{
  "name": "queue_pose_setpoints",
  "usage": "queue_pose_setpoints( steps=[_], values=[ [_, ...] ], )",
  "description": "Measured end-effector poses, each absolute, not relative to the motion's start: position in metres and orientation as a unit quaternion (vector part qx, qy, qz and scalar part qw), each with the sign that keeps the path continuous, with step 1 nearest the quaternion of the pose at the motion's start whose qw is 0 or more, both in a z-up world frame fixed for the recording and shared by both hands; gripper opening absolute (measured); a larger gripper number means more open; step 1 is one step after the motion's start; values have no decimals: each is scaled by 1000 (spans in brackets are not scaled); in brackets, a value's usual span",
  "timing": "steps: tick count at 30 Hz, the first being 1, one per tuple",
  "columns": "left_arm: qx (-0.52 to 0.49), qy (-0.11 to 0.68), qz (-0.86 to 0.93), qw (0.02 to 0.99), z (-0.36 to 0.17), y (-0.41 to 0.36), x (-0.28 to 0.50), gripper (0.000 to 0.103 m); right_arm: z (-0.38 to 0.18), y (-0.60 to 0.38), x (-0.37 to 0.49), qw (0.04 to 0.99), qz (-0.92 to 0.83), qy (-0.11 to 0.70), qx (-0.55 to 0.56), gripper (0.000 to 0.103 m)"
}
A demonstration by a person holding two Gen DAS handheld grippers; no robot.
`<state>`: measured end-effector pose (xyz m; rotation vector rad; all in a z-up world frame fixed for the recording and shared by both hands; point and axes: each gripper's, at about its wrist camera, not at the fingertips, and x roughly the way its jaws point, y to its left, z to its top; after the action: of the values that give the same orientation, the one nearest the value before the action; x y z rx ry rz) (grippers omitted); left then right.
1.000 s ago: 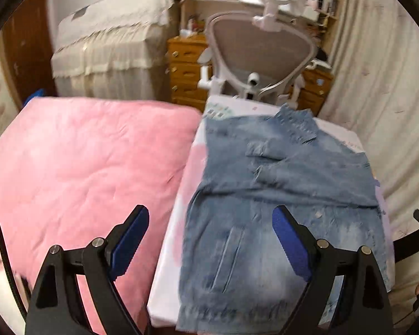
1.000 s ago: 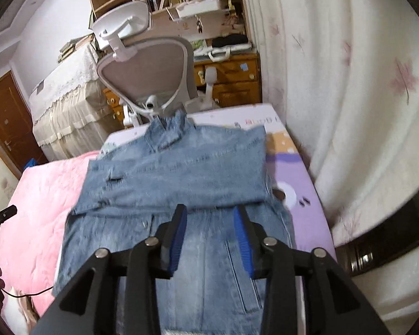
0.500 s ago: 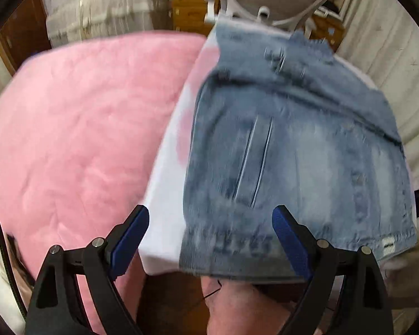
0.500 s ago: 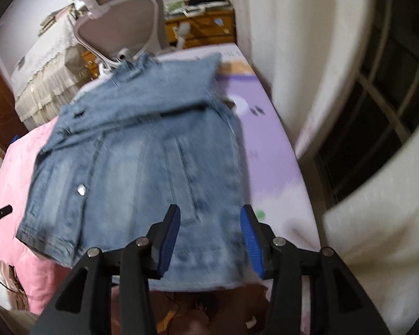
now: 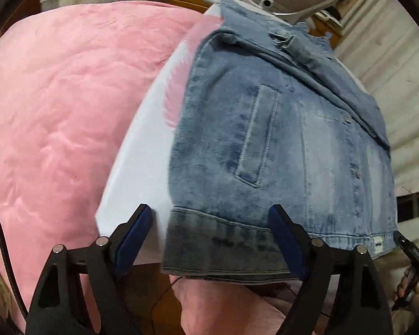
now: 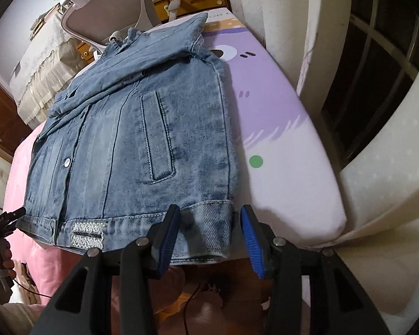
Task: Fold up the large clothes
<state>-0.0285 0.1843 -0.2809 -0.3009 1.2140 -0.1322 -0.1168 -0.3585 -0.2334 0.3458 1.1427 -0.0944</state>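
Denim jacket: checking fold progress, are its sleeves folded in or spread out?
Folded in. The denim jacket lies flat with its sleeves crossed over its upper part; neither hangs past its sides.

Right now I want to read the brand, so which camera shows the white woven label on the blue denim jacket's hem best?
The right wrist view: the white woven label faces the camera on the blue denim jacket, patterned, with a dark line of lettering too small to read. The left wrist view shows it only as a small white patch at the hem's far corner.
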Motion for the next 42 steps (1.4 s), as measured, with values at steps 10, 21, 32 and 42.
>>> queue_pose_setpoints(
  steps=[10, 21, 32, 42],
  values=[
    [-163, 568, -90, 801, -279, 185, -30, 58, -237, -367, -118, 802, -3, 560, 208, 40],
    [-173, 584, -106, 786, -279, 196, -36, 54, -241, -372, -128, 786, 12, 565, 252, 38],
    [-269, 571, -142, 763, -276, 199, -29, 53, -244, -382, -121, 779, 24, 525, 342, 37],
    [-165, 627, -45, 760, -264, 177, -20, 13, -207, -343, -113, 825, -8, 540, 169, 14]
  ],
)
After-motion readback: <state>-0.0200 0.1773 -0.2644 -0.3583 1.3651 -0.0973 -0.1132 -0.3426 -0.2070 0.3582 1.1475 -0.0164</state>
